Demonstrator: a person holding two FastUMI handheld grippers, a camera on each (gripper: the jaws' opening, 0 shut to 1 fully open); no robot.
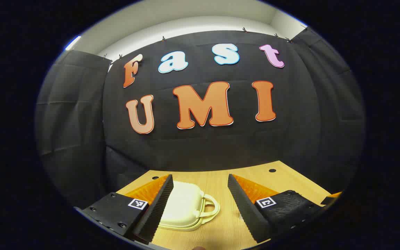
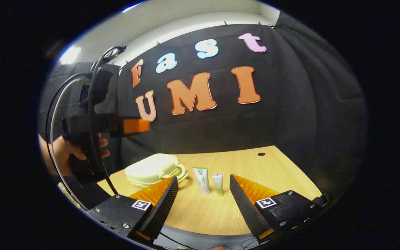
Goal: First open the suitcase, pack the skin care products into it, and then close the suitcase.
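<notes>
With both grippers, left (image 1: pixel 200 208) and right (image 2: pixel 203 208), held apart and empty, the closed suitcase (image 1: pixel 182 208) looks light and rigid, best taken at its handle (image 1: pixel 211 207).

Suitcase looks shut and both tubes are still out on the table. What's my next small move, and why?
Probably bring the open left gripper down toward the suitcase, near its handle, to start opening it. The lid lies closed on the table, and the tall tube and short tube stand beside it, so nothing can go in yet.
</notes>
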